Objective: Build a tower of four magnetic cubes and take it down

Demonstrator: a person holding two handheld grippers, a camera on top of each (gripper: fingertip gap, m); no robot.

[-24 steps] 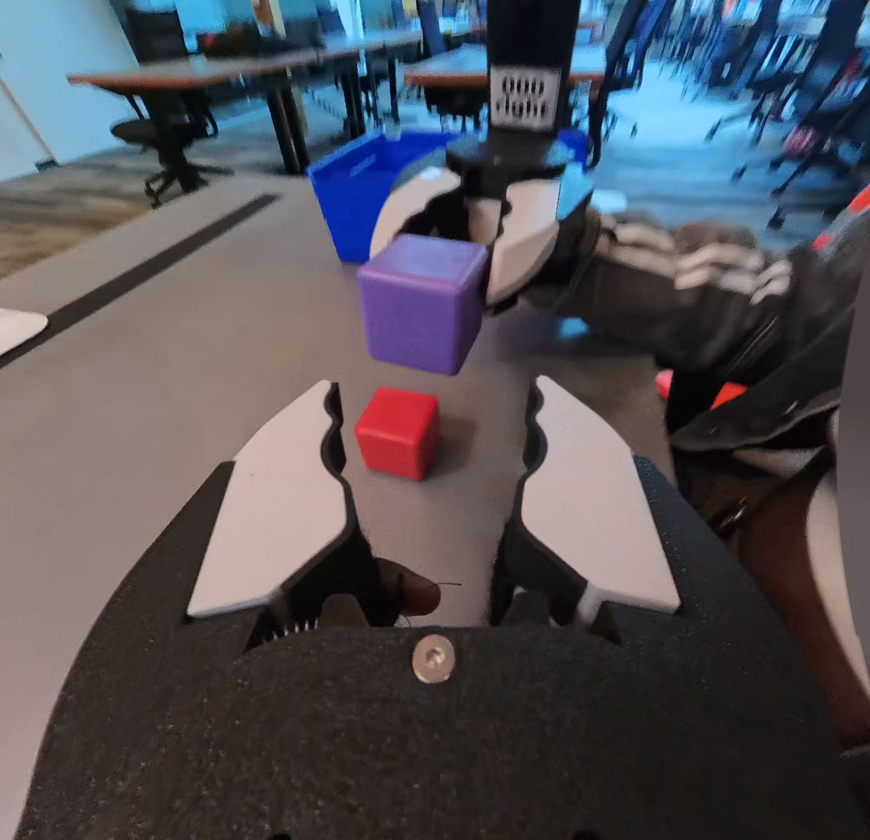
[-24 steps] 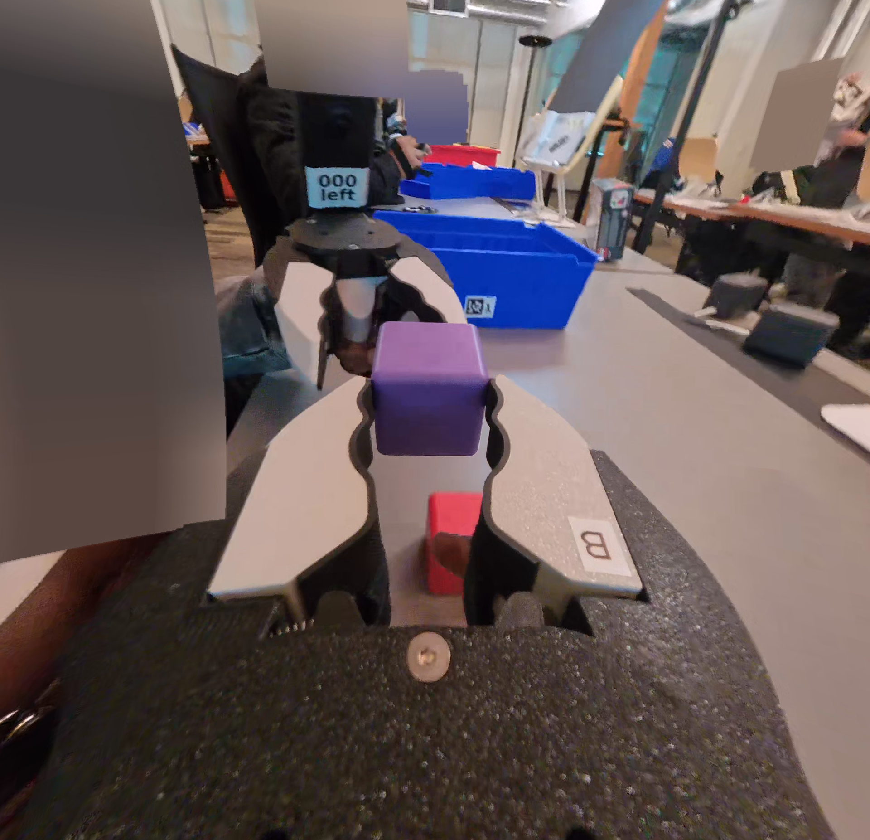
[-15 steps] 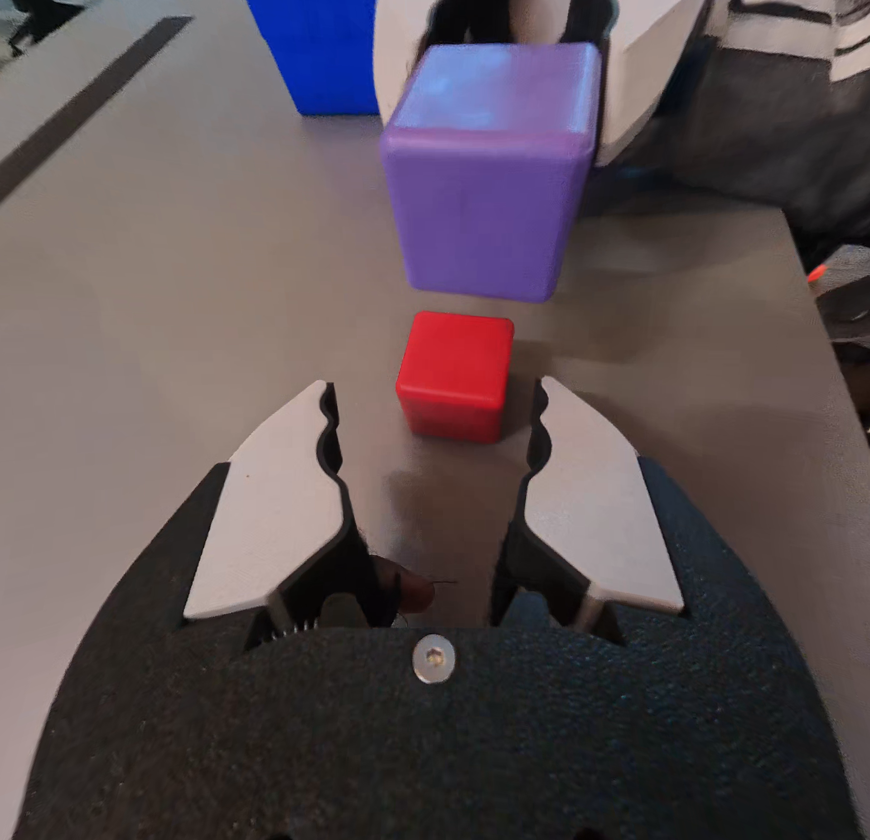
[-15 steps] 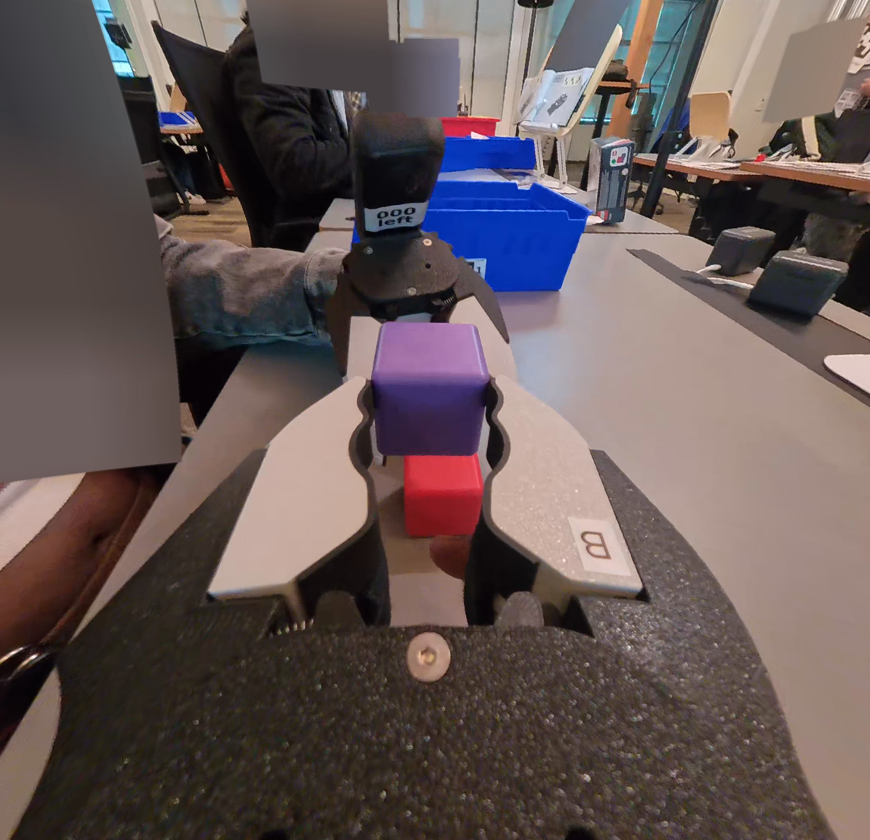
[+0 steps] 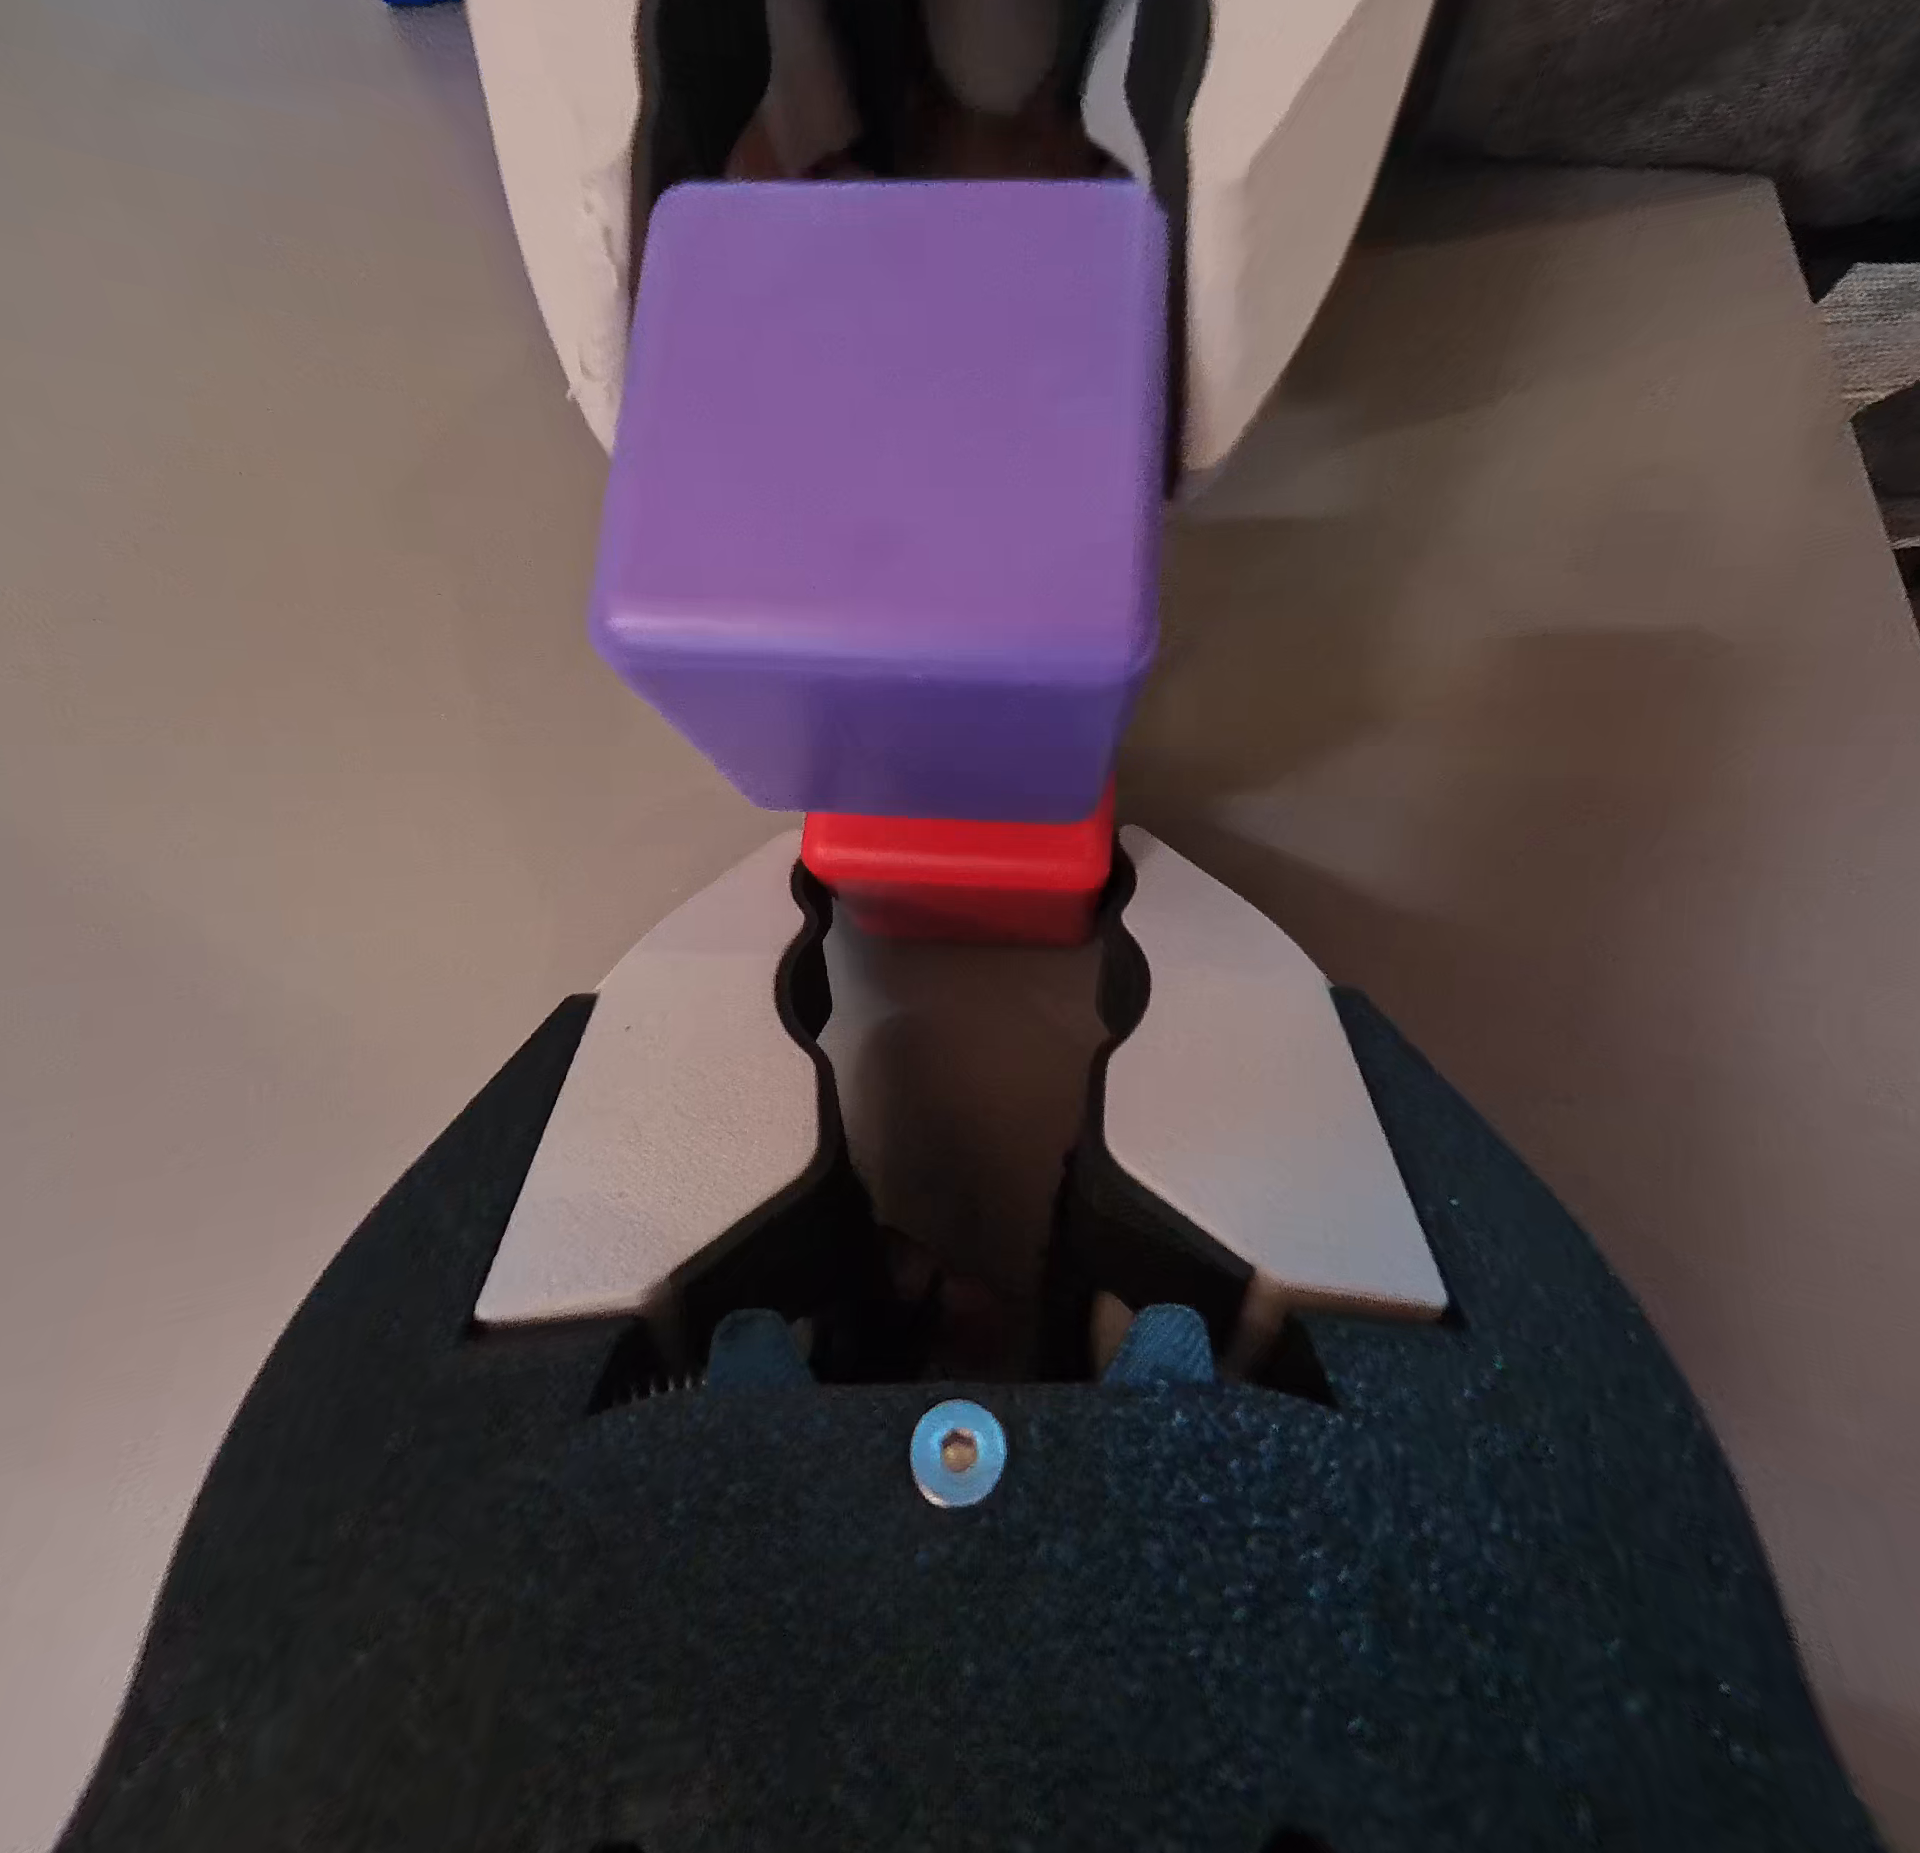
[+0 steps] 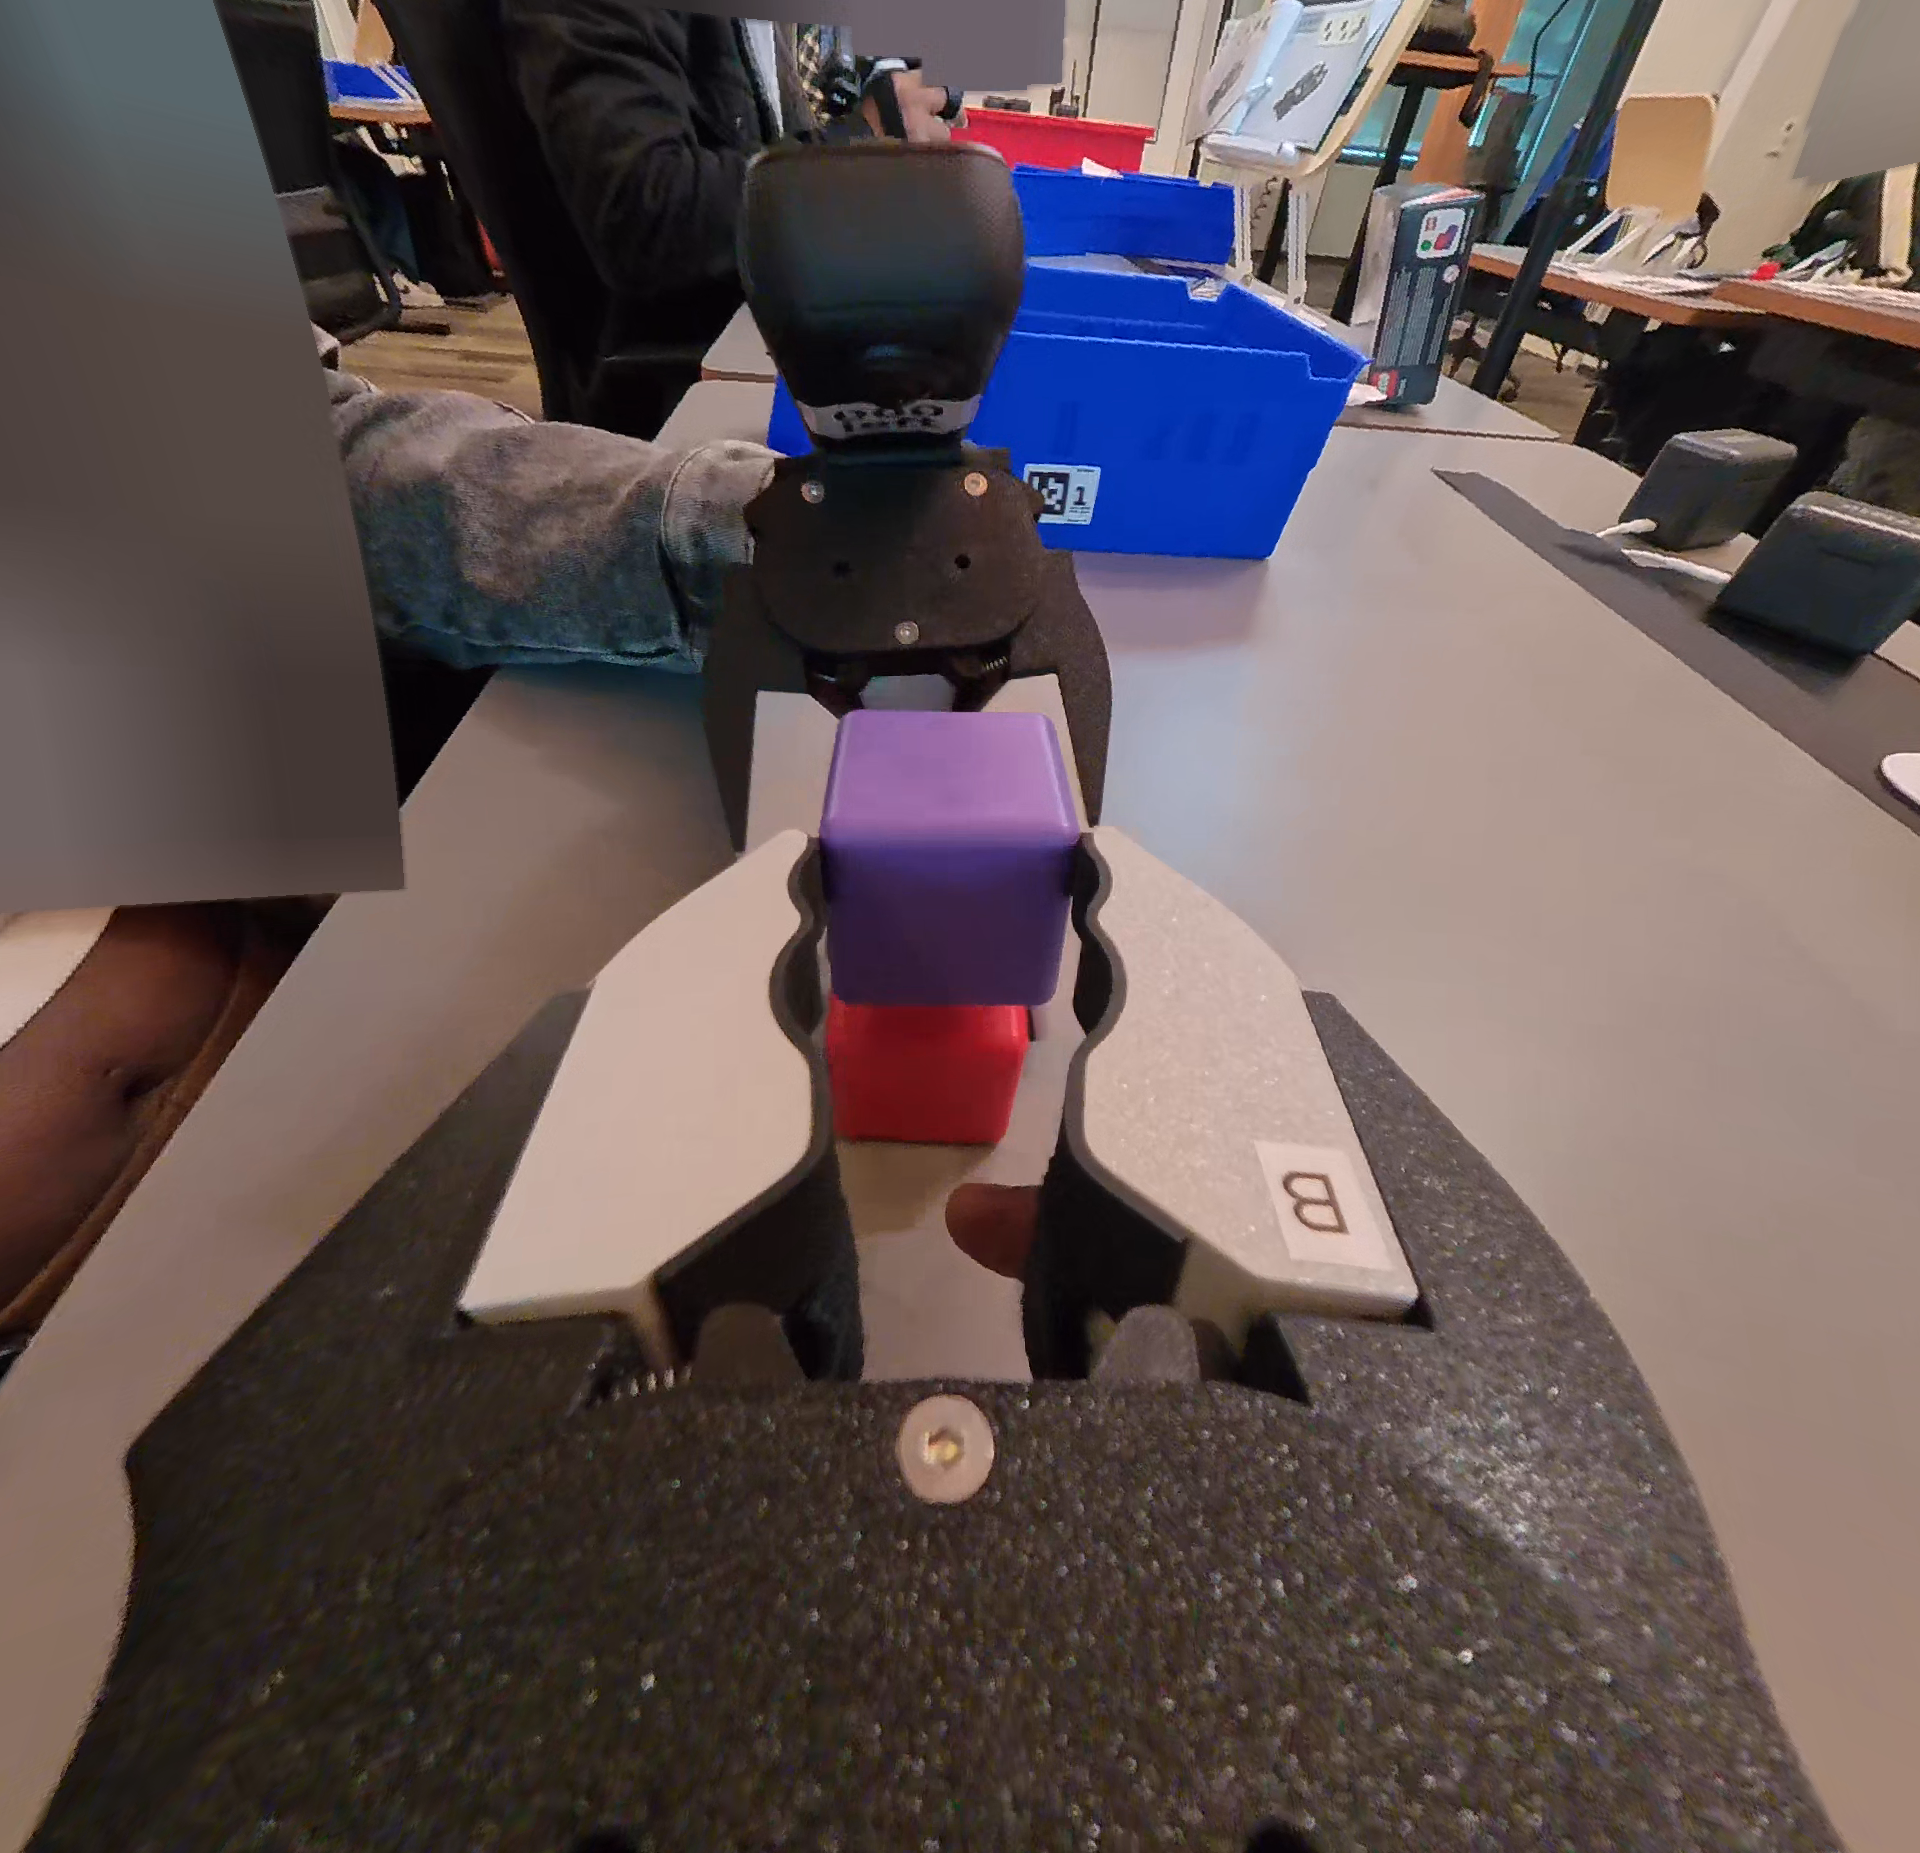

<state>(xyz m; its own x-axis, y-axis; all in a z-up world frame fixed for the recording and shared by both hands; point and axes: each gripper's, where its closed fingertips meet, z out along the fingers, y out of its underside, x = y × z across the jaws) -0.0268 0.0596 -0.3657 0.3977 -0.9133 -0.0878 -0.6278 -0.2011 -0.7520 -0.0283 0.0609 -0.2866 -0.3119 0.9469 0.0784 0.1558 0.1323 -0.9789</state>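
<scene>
Purple cube (image 6: 948,858) one, gripped by right tongs (image 6: 945,868); red cube (image 5: 951,878) one, gripped by left tongs (image 5: 961,868).

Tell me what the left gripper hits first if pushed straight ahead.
Probably the red cube, already between the left gripper's fingertips; the purple cube sits just above it in the right gripper.

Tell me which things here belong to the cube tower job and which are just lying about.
Part of the job:
- purple cube, held by the right gripper
- red cube beneath it, between the left gripper's fingers
- grey table

Just lying about:
- blue bin
- red bin
- dark boxes
</scene>
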